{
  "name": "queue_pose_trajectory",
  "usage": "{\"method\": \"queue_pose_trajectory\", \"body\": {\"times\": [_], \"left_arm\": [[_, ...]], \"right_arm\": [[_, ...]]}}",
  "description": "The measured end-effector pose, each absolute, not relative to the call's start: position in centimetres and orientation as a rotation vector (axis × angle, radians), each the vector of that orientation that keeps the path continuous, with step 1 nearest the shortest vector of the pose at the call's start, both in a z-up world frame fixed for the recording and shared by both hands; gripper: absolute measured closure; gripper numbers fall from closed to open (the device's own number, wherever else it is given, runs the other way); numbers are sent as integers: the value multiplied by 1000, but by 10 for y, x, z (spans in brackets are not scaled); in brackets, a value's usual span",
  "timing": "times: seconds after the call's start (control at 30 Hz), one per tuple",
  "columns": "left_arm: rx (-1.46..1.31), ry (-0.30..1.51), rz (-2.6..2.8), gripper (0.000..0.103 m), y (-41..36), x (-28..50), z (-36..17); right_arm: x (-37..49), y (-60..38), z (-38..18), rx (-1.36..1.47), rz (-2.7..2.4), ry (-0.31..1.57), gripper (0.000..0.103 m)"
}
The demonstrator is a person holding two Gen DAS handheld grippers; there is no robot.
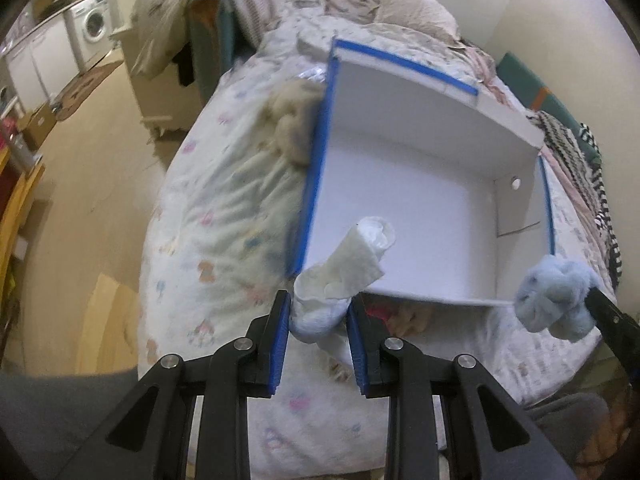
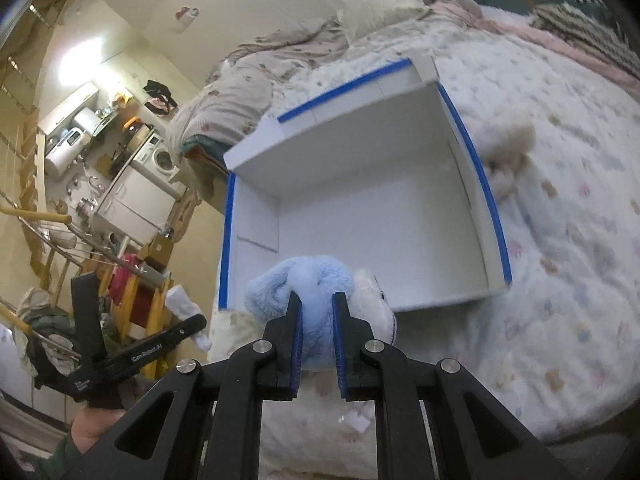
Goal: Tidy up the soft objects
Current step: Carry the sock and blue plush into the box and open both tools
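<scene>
A white box [image 1: 424,216] with blue-taped rims lies open on the bed; it also shows in the right wrist view [image 2: 372,216]. My left gripper [image 1: 319,302] is shut on a white soft toy [image 1: 344,264], held at the box's near-left corner. My right gripper [image 2: 317,300] is shut on a light blue and white plush toy [image 2: 308,280], held over the box's near edge. The plush [image 1: 556,300] also shows at the right of the left wrist view. A beige plush [image 1: 294,124] lies on the bed beside the box's left wall; it also shows in the right wrist view [image 2: 508,144].
The bed has a white patterned blanket [image 1: 224,216] and crumpled bedding [image 2: 256,76] at its head. A striped cloth [image 1: 580,160] lies at the bed's right side. Beyond the bed are a wooden floor [image 1: 80,184], a washing machine [image 1: 94,22] and kitchen clutter [image 2: 80,152].
</scene>
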State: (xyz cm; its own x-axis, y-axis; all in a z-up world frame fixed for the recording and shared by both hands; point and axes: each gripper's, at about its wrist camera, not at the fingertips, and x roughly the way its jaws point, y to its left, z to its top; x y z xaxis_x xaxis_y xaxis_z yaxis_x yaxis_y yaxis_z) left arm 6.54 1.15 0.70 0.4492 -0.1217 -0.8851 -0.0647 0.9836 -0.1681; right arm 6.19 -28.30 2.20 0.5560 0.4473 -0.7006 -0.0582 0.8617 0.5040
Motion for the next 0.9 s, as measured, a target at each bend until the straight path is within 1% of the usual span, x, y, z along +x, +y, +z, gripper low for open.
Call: {"method": "queue_pose_trajectory", "body": {"times": [0.17, 0.37, 0.5, 0.6, 0.8, 0.9], "left_arm": [[-151, 1085, -60, 78, -5, 99, 22], [-121, 1106, -69, 78, -22, 138, 20], [-81, 1132, -77, 78, -39, 158, 5], [-57, 1162, -83, 78, -51, 169, -16], [-44, 1217, -83, 78, -63, 181, -56], [-34, 1217, -93, 78, -68, 184, -67]], "right_arm": [[89, -277, 26, 435, 315, 931, 88], [121, -277, 6, 455, 308, 957, 88], [141, -278, -18, 440, 281, 1001, 88], [151, -280, -37, 442, 265, 1032, 88], [159, -279, -66, 445, 255, 1087, 88], [163, -280, -80, 442, 239, 1118, 88]]}}
